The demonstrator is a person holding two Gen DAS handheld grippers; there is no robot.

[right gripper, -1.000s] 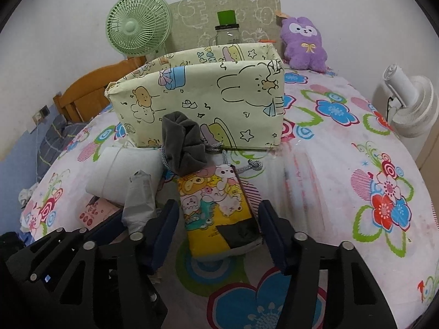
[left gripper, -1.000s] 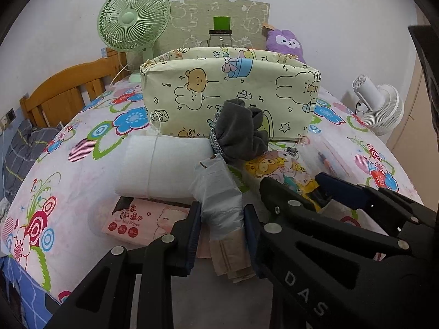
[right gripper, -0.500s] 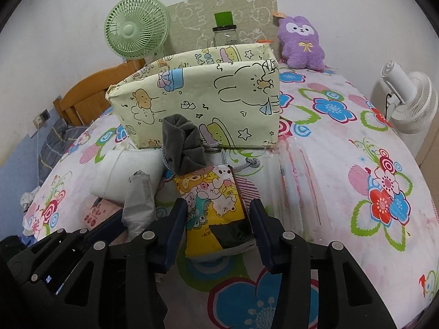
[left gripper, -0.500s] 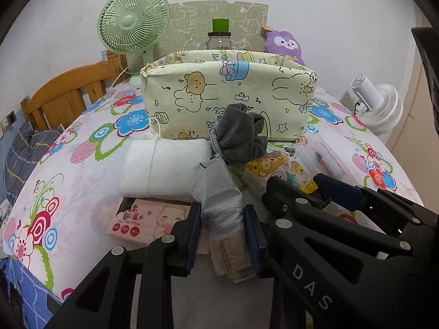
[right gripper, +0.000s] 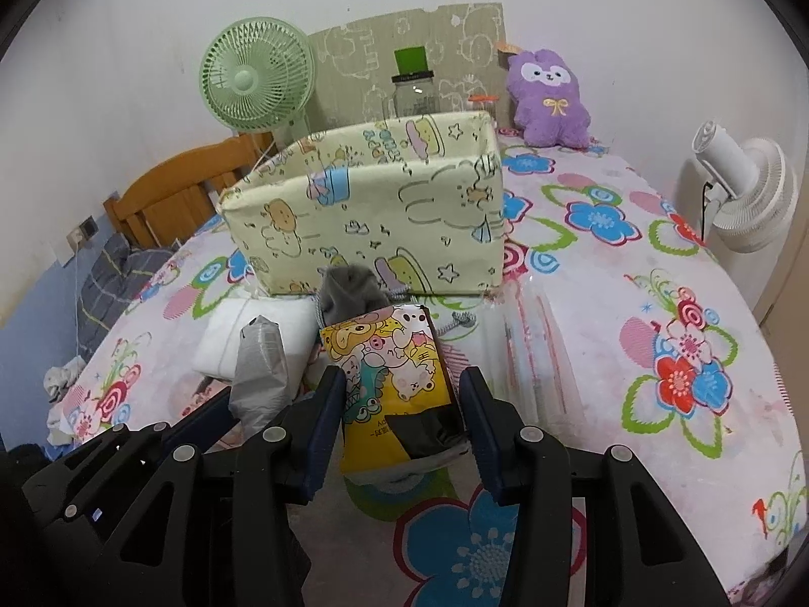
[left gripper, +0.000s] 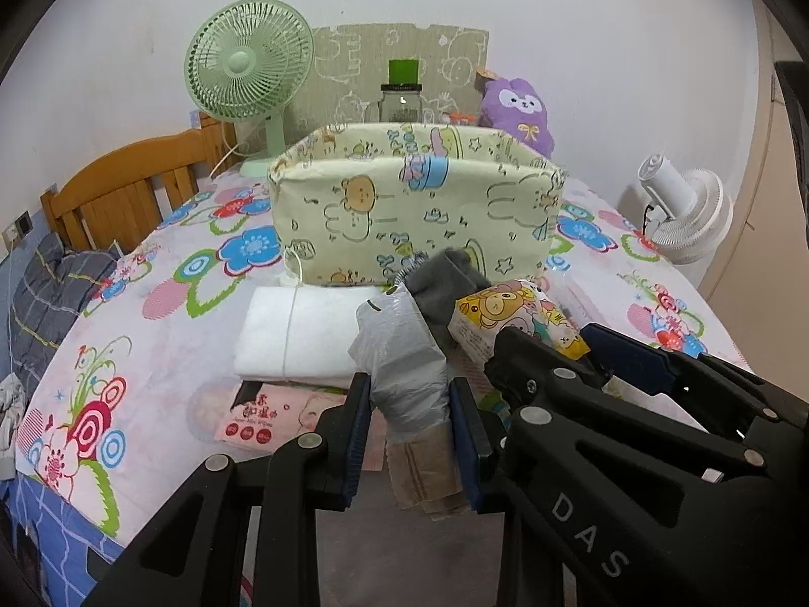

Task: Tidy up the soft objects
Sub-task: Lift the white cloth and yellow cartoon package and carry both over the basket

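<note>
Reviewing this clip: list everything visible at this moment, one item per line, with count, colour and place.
fabric bin: 1, pale yellow cartoon print, centre of bed, open top
grey plastic pack: 1, silver-grey, between left gripper's fingers
cartoon pack: 1, yellow, between right gripper's fingers
grey cloth: 1, dark grey, against bin front
white folded pad: 1, white, left of grey cloth
pink wipes pack: 1, pink, under the pad's near edge
plush toy: 1, purple, far right by wall
green fan: 1, behind bin
white fan: 1, right of bed
jar: 1, clear, green lid, behind bin
left gripper: black, closed on grey pack
right gripper: black, around cartoon pack
</note>
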